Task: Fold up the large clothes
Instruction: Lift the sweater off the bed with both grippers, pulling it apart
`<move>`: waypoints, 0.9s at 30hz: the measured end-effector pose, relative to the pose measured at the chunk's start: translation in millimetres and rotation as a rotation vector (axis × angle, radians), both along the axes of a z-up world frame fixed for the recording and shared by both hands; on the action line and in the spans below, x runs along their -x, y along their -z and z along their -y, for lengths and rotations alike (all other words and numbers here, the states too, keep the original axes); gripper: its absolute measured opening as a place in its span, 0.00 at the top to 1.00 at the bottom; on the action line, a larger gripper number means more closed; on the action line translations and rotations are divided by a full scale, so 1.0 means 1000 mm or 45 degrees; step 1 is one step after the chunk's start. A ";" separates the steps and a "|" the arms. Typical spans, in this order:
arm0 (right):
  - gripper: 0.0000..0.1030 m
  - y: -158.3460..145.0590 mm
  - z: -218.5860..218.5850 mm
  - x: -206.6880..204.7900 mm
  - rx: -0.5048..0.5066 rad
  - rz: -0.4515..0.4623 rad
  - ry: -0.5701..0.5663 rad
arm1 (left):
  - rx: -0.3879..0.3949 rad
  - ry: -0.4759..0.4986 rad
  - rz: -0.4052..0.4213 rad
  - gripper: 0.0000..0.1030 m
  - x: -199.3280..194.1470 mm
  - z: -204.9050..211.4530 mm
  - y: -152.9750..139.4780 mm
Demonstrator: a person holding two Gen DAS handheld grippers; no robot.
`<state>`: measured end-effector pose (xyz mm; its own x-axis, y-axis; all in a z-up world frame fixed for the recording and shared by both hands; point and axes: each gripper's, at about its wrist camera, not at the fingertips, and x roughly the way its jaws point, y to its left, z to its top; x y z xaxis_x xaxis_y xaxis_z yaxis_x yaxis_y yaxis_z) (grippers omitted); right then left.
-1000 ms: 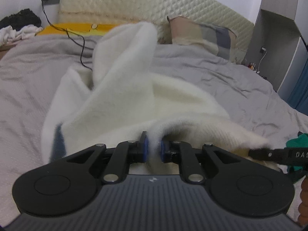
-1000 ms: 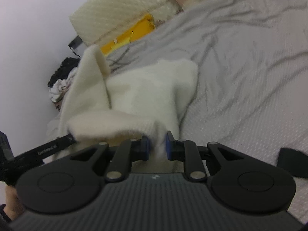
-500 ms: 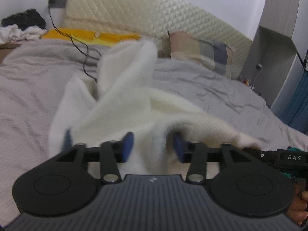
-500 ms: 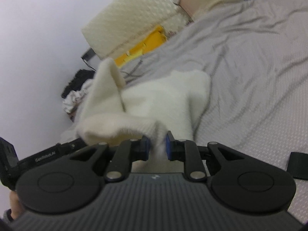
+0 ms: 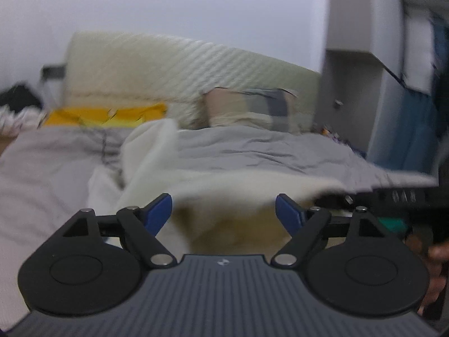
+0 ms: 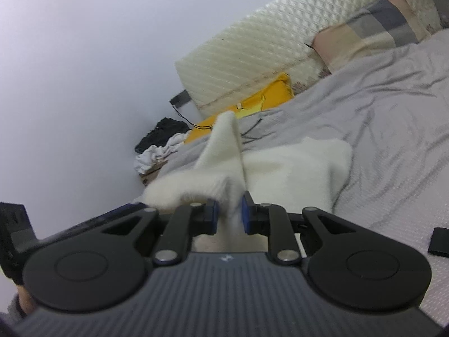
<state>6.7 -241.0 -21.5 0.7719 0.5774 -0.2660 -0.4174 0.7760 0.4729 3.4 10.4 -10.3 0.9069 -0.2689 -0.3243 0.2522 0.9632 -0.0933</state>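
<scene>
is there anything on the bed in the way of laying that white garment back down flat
Mostly no: the grey bedding to the right of the white garment is bare. A black cable lies just behind it, and a small black object sits near the right edge.

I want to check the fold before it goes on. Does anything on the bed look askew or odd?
Yes. The white garment lies bunched and uneven, with one corner sticking up. Only the right gripper pinches it; the left gripper has just been opening, so the cloth edge between its pads is free.
</scene>
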 end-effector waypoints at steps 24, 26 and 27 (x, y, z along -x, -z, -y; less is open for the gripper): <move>0.52 0.015 -0.025 0.040 0.105 -0.115 0.166 | 0.052 -0.265 0.222 0.82 0.029 0.001 -0.011; 0.51 0.025 -0.020 0.040 0.059 -0.217 0.182 | 0.082 -0.248 0.238 0.86 0.035 0.001 -0.015; 0.48 0.031 -0.017 0.042 0.017 -0.268 0.177 | 0.097 -0.236 0.237 0.86 0.038 0.000 -0.016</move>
<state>-35.0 -223.9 -52.6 0.7705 0.4647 -0.4363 -0.1992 0.8258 0.5276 -34.4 10.6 5.9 0.9851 -0.1097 -0.1325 0.0915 0.9865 -0.1358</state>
